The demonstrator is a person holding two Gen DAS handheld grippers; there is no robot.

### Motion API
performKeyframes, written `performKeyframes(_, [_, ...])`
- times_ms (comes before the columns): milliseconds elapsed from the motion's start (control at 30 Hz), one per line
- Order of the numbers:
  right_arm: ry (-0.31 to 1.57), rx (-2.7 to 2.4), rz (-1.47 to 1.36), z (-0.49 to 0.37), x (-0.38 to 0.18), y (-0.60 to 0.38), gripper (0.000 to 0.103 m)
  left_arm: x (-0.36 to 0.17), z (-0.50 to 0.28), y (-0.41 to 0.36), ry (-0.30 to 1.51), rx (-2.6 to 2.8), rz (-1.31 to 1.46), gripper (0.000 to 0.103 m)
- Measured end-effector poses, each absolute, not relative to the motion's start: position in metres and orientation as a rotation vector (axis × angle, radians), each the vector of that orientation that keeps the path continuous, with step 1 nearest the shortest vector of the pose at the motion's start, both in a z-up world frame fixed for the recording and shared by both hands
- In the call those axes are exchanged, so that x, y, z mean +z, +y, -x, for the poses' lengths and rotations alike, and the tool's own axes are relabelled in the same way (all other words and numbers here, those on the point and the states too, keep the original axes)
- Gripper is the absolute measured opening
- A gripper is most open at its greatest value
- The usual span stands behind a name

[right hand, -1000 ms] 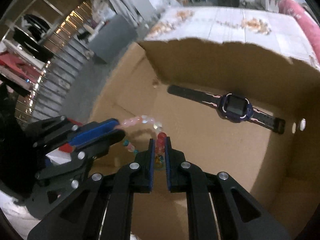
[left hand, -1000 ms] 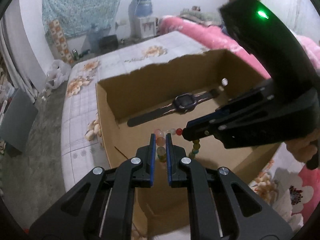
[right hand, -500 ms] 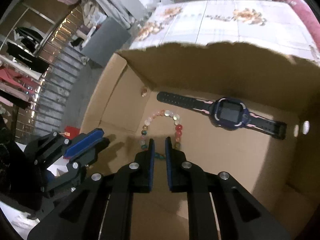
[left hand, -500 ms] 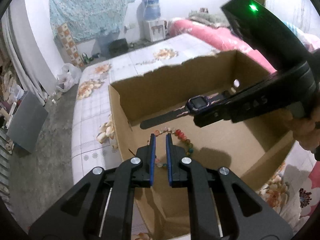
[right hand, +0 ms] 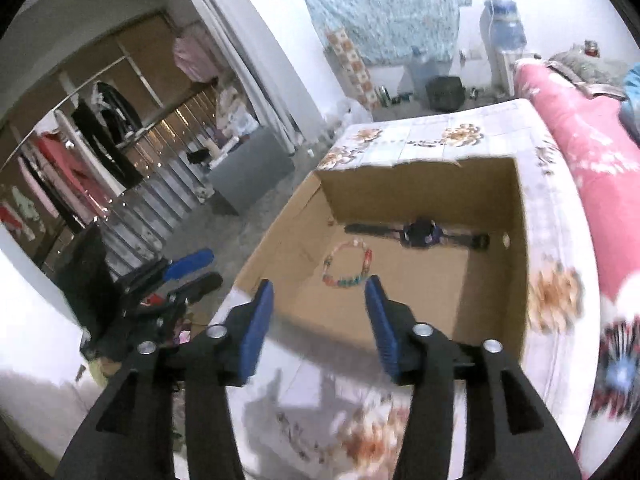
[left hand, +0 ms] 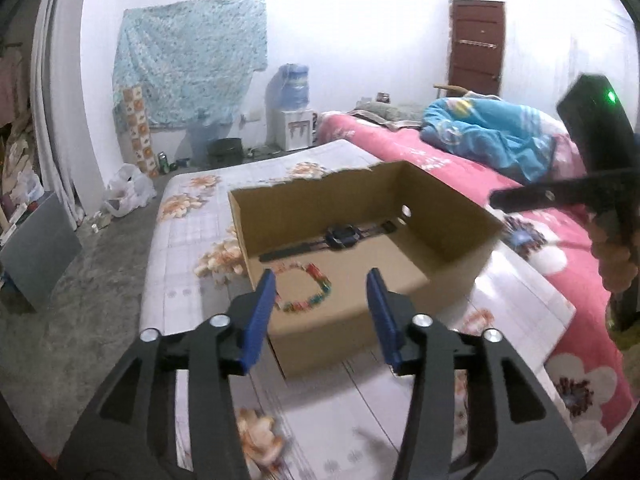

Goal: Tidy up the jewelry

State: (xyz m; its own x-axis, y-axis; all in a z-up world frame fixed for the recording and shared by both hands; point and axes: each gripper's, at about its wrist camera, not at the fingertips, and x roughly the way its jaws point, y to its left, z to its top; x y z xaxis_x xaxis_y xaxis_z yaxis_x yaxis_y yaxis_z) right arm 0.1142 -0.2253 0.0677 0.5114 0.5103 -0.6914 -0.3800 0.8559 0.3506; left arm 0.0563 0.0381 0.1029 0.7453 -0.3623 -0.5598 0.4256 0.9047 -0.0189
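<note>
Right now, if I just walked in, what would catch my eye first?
Probably the open cardboard box on the flowered bed, with a colourful bead bracelet lying in a ring on its floor and a dark watch stretched out just behind it. In front, two blue-padded grippers, left gripper and right gripper, hang open and empty.

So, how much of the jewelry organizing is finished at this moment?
Done: the multicoloured bead bracelet and the dark wristwatch lie inside the brown cardboard box. In hand: nothing; the left gripper and right gripper have just been opening, empty. Left: no other jewelry is visible.
</note>
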Motion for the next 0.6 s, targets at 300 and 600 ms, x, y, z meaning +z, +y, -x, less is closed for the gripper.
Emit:
performKeyframes(300, [1.125,0.196,-0.050,-0.059,-0.042,-0.245,0.070,0.011,-0.038,-0.001,0.791,-0.439,-0.138,0.054])
performKeyframes(600, [1.175,0.116,0.218,-0.065,-0.069,-0.228,0.088,-0.025,-0.040,-0.025,0.827,-0.430,-0.193,0.054])
